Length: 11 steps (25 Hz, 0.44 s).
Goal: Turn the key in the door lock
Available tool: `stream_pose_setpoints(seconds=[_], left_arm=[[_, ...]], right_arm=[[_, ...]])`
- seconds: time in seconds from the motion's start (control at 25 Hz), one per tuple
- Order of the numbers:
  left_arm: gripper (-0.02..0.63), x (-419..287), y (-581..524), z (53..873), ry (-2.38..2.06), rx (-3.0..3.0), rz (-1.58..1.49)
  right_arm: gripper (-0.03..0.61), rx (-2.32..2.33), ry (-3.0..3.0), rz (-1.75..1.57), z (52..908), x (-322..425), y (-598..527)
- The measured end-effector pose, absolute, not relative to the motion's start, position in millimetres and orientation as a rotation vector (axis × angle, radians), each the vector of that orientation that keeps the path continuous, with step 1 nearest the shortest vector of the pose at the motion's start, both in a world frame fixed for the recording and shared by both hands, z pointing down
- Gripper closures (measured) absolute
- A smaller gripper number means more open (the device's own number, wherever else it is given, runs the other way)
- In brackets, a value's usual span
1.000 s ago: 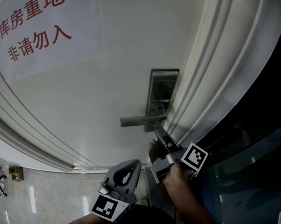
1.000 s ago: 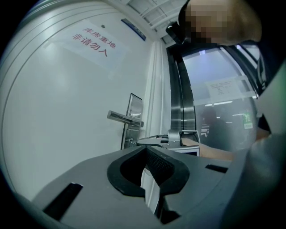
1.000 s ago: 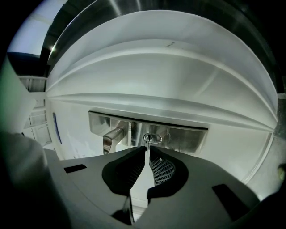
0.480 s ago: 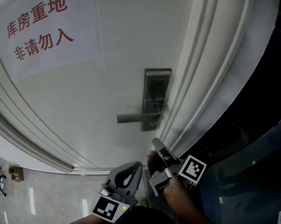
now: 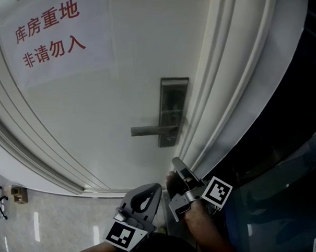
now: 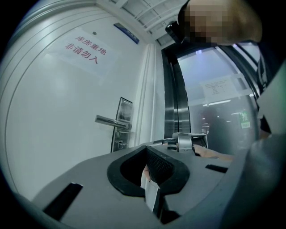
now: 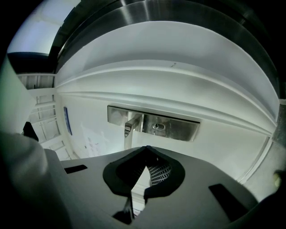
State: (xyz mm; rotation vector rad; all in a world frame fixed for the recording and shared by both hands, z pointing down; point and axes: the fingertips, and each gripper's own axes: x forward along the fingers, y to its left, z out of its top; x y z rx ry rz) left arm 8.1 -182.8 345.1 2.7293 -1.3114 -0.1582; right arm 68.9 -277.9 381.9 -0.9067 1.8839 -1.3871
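Observation:
A steel lock plate (image 5: 173, 100) with a lever handle (image 5: 150, 131) sits on the white door (image 5: 124, 69). In the right gripper view the plate (image 7: 178, 127) lies sideways, with a small round keyhole (image 7: 155, 126) beside the handle (image 7: 129, 129). I make out no key in the keyhole or in either gripper. My right gripper (image 5: 176, 162) hangs a little below the plate, apart from it, its jaws shut with nothing between them (image 7: 146, 148). Lower and to the left, my left gripper (image 5: 154, 187) is also shut and holds nothing (image 6: 146, 148).
A paper sign (image 5: 52, 32) with red characters is stuck high on the door. The moulded white door frame (image 5: 222, 99) runs down right of the lock, with dark glass (image 5: 292, 155) beyond it. Tiled floor (image 5: 44, 222) lies at lower left.
My right gripper has drawn back down from the bottom of the lock plate, leaving a gap. The left gripper has barely moved.

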Motion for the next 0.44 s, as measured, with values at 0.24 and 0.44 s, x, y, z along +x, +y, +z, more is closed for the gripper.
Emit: stream_pose_setpoints(seconds=[0.24, 0.44], left_arm=[[0.609, 8.7, -181.6, 344.5, -1.318, 2.728, -0.16], [0.607, 8.6, -182.5, 344.2, -1.318, 2.73, -0.154]], right_arm=[[0.563, -0.897, 1.887, -1.383, 380.2, 68.9, -277.2], [0.564, -0.894, 1.89, -1.382, 379.2, 68.5, -278.4]])
